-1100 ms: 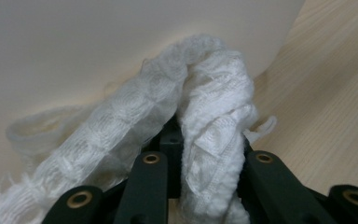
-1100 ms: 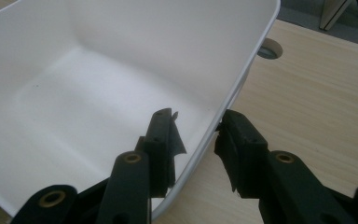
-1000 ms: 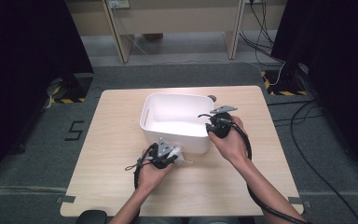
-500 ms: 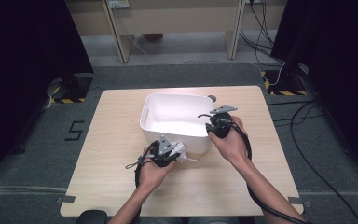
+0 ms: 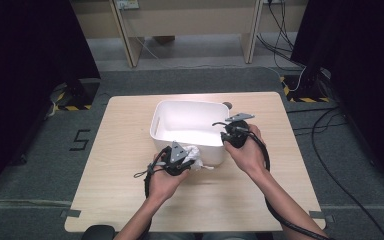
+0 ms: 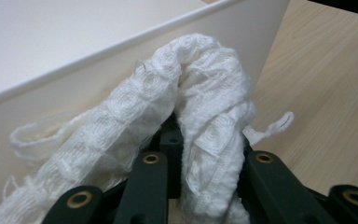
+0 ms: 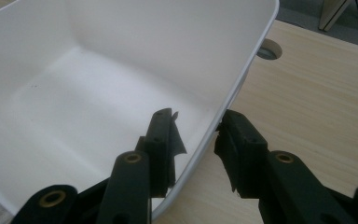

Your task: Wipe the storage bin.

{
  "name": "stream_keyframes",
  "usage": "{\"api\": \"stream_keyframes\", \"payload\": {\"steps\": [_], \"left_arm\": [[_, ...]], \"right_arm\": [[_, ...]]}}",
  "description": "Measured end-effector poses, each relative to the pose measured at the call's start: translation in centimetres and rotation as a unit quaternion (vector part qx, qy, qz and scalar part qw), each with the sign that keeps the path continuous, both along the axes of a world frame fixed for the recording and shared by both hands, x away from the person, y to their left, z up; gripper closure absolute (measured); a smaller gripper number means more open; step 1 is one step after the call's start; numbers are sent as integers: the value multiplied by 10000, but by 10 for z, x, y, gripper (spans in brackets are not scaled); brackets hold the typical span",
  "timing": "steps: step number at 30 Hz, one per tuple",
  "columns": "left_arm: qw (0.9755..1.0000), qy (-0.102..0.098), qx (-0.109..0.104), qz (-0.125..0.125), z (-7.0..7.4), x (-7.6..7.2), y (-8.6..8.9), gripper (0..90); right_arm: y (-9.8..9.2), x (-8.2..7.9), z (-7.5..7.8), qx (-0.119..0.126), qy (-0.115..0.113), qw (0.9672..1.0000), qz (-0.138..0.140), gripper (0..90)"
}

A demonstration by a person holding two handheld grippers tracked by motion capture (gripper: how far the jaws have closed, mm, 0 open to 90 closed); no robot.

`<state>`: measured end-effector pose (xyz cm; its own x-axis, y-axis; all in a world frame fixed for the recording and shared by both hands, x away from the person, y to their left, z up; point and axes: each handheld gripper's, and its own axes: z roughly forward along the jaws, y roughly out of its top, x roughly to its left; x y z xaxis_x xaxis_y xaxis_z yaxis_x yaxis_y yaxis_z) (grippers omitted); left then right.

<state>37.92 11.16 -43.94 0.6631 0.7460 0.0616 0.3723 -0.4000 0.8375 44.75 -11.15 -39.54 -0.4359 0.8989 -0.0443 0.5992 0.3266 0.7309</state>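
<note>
A white plastic tub (image 5: 190,102) stands in the middle of the wooden table (image 5: 125,150). My left gripper (image 5: 187,161) is shut on a crumpled white cloth (image 5: 196,154), held just off the table against the tub's near wall. In the left gripper view the cloth (image 6: 200,93) bulges up between the jaws of that gripper (image 6: 205,158), with the tub wall (image 6: 98,60) right behind it. My right gripper (image 5: 225,134) straddles the tub's right wall. In the right gripper view this gripper (image 7: 196,130) has one jaw inside the tub (image 7: 121,70) and the other outside, closed on the rim.
A round cable hole (image 7: 269,48) sits in the tabletop just past the tub's far right corner. Bare wood lies to the left (image 5: 115,165) and right (image 5: 280,150) of the tub. Dark screens and cables surround the table on the floor.
My left gripper has lifted slightly with the cloth, staying close to the tub's near wall. The right gripper has kept still on the rim.
</note>
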Motion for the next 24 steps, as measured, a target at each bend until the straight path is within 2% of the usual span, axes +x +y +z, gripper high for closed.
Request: {"api": "stream_keyframes", "payload": {"steps": [10,20,24], "left_arm": [[10000,-18,2,-17,5,1,-2,757],[10000,-74,27,-15,1,2,-4,757],[10000,-35,57,-25,-4,2,-6,757]], "right_arm": [[1,0,0,-32,-7,10000,-9,655],[1,0,0,-46,-36,10000,-17,654],[1,0,0,-47,-36,10000,-17,654]]}}
